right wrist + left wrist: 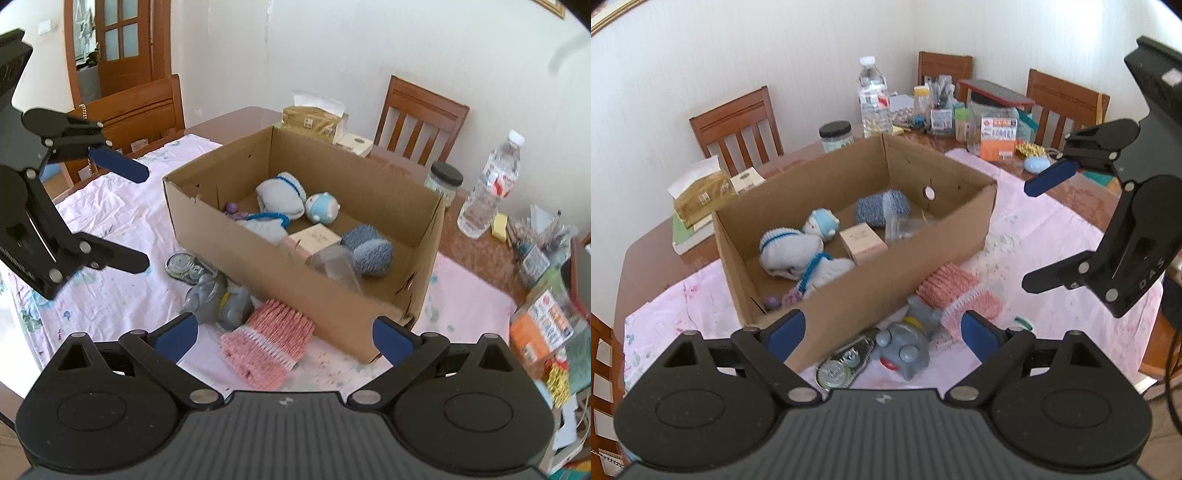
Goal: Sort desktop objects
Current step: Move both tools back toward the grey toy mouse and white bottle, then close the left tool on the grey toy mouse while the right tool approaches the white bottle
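Left wrist view: the left gripper (882, 332) is held released low in the frame above a grey toy (905, 343), beside the cardboard box (871, 291); the right gripper (284, 338) is likewise spread, empty.

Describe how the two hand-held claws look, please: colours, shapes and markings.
Both the left claw and the right claw are matte black, with blue pads on the fingers, round silver rivets and a ribbed grey body. White letters "DAS" mark the right claw's side.
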Tool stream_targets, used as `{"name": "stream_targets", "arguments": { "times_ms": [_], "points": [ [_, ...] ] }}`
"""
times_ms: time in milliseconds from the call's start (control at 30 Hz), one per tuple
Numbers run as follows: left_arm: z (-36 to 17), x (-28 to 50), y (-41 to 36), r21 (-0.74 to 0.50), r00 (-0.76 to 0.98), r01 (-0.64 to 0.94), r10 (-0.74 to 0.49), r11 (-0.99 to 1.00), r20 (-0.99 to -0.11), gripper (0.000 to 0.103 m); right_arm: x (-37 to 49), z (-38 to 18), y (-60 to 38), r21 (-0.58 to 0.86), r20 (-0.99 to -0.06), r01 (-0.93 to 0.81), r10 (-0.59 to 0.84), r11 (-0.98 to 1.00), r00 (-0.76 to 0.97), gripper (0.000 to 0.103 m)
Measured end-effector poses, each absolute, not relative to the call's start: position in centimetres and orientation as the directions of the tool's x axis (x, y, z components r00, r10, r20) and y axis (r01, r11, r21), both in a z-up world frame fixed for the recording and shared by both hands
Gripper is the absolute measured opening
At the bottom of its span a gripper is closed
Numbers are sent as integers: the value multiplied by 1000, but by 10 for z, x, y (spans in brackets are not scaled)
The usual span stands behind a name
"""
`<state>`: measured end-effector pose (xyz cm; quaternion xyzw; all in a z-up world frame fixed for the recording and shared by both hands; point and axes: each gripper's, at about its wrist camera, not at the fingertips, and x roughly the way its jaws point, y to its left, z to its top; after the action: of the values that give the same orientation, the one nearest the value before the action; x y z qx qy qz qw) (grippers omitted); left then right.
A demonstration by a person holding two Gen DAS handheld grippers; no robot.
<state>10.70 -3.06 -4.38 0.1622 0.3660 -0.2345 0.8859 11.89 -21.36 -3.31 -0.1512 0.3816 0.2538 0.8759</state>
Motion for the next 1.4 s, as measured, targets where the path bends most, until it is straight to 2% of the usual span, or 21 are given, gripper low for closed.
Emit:
{"name": "stream_targets", "arguments": {
  "times_ms": [833, 1000, 1067, 1233, 1400],
  "points": [
    [-116, 137, -53, 81, 543, 568, -299, 819, -785, 91, 99, -83, -221, 9, -818, -466, 274, 885, 506, 102],
    [-127, 141, -58, 81, 532, 581, -303, 810, -791, 85, 97, -87, -224, 16, -826, -447, 264, 895, 499, 103],
    [-129, 144, -59, 76, 528, 583, -306, 809, -792, 77, 97, -88, -225, 23, -828, -440, 264, 898, 495, 103],
    [-134, 147, -63, 74, 515, 598, -312, 798, -799, 74, 95, -90, -228, 39, -831, -426, 266, 904, 489, 103],
    [-135, 148, -60, 78, 522, 584, -301, 808, -798, 56, 94, -91, -227, 37, -835, -427, 263, 904, 484, 103]
  ]
}}
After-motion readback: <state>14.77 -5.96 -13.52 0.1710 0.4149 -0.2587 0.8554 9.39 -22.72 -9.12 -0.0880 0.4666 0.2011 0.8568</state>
